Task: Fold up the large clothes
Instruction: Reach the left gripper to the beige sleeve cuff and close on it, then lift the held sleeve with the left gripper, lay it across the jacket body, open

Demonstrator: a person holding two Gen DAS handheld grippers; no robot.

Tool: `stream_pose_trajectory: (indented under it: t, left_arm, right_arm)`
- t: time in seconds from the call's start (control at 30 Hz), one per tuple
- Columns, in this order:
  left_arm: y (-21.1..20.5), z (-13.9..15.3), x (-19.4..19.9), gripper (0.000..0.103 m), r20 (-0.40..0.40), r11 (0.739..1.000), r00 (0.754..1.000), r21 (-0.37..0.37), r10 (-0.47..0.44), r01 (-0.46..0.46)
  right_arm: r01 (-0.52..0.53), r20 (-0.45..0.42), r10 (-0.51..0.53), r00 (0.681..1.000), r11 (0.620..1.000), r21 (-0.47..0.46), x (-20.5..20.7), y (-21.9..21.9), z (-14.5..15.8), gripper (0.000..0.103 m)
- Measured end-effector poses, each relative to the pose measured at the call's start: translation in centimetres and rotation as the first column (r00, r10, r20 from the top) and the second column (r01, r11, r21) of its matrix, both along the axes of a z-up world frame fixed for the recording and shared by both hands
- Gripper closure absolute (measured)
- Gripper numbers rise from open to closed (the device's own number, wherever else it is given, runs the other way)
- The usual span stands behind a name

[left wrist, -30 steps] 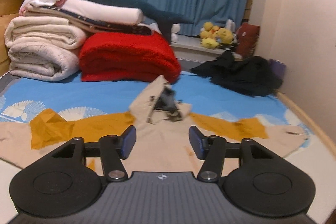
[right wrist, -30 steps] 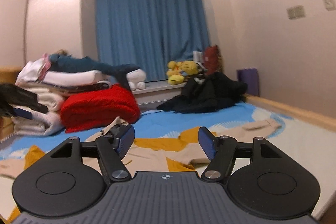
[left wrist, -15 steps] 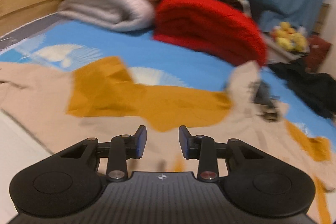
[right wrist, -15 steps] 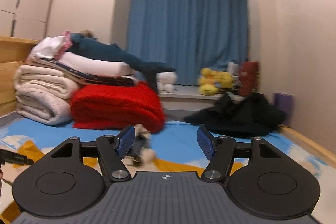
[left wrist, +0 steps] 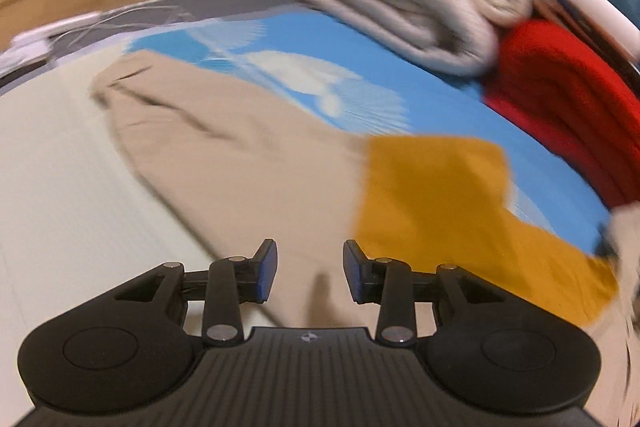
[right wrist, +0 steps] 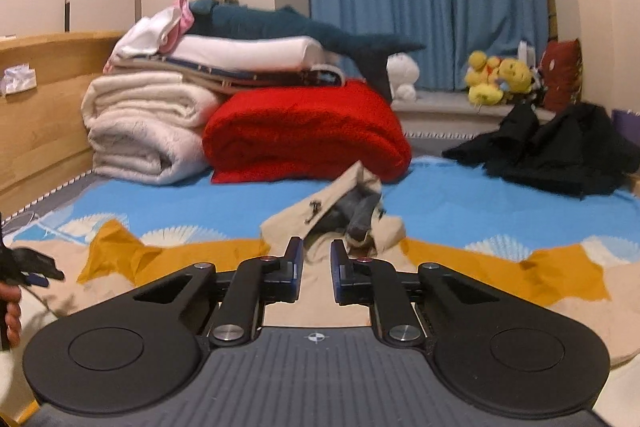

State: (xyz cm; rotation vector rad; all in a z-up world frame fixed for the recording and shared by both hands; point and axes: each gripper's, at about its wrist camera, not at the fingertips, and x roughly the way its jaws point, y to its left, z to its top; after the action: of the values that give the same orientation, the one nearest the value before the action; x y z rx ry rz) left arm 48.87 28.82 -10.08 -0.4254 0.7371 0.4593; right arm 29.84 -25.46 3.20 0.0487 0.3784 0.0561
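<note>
The beige-and-mustard garment (right wrist: 224,259) lies spread beneath both grippers, left (left wrist: 310,269) released, right (right wrist: 316,269) just narrowed, grasping nothing.

A beige-and-mustard garment (right wrist: 224,259) lies spread across a blue patterned bed (right wrist: 460,203), beside folded blankets (right wrist: 304,131) and dark clothing (right wrist: 560,155).

Left claw (left wrist: 310,271) and right claw (right wrist: 316,271): matte black ribbed housing, twin round discs, silver screws, blue-faced fingers (left wrist: 267,269), small crosshair mark at 12 o'clock.
</note>
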Motion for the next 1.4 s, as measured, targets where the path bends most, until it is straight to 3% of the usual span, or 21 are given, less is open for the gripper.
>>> stream_pose_trajectory:
  t: [0.23,0.37,0.57,0.83,0.87,0.9,0.93,0.97,1.0,1.07,1.17,1.3,1.4]
  left_arm:
    - [6.6,-1.0,-1.4,0.063,0.027,0.974,0.982,-0.133,0.188,-0.183]
    - [9.0,-2.1,-1.6,0.063,0.013,0.953,0.969,-0.185,0.247,-0.24]
    - [11.7,-2.8,-1.9,0.063,0.068,0.923,0.947,-0.259,0.312,-0.286]
    - [12.2,-3.0,-1.1,0.066,0.085,0.93,0.946,-0.23,0.314,-0.288]
    - [12.2,-2.9,-1.0,0.074,0.082,0.93,0.946,-0.228,0.314,-0.289]
    - [12.2,-2.8,-1.0,0.099,0.079,0.931,0.948,-0.232,0.308,-0.283]
    - [12.1,-2.7,-1.0,0.103,0.08,0.931,0.949,-0.234,0.306,-0.281]
    - [11.9,-2.3,-1.0,0.103,0.09,0.933,0.946,-0.219,0.31,-0.285]
    - [11.6,-1.5,-1.0,0.103,0.101,0.938,0.945,-0.194,0.31,-0.287]
    - [10.4,1.1,-0.9,0.103,0.136,0.946,0.941,-0.146,0.31,-0.291]
    - [8.1,6.5,-1.7,0.103,0.213,0.954,0.933,-0.14,0.29,-0.265]
    - [2.9,12.8,-4.5,0.103,0.28,0.976,0.935,-0.077,0.217,-0.203]
    - [0.0,14.6,-6.3,0.103,0.283,0.982,0.941,-0.095,0.184,-0.163]
  right_arm:
    - [0.0,-0.058,0.002,0.998,0.999,0.036,1.3,-0.3,-1.5,0.088]
    - [0.009,-0.088,-0.005,0.996,0.999,0.052,1.9,-0.4,-2.3,0.087]
    - [-0.002,-0.122,0.01,0.992,0.998,0.059,2.4,0.1,-3.4,0.087]
    - [0.003,-0.21,0.014,0.978,0.997,0.079,3.2,0.3,-4.7,0.087]
    - [0.005,-0.218,0.014,0.976,0.996,0.084,3.2,0.3,-4.8,0.083]
    - [0.008,-0.227,0.011,0.974,0.996,0.084,3.3,0.3,-4.8,0.07]
    - [0.013,-0.23,0.005,0.973,0.997,0.08,3.3,0.3,-4.9,0.06]
    - [0.02,-0.228,-0.002,0.974,0.997,0.076,3.2,0.3,-4.8,0.041]
    - [0.026,-0.219,-0.01,0.976,0.997,0.072,3.1,0.3,-4.6,0.032]
    - [0.028,-0.206,-0.014,0.978,0.998,0.064,2.8,0.1,-4.2,0.027]
    - [0.037,-0.202,-0.023,0.979,0.997,0.066,2.6,-0.1,-3.5,0.008]
    - [0.044,-0.19,-0.034,0.981,0.998,0.047,2.3,-0.4,-2.3,0.008]
    - [0.079,-0.183,-0.068,0.981,0.996,0.05,2.0,-1.0,-1.8,0.008]
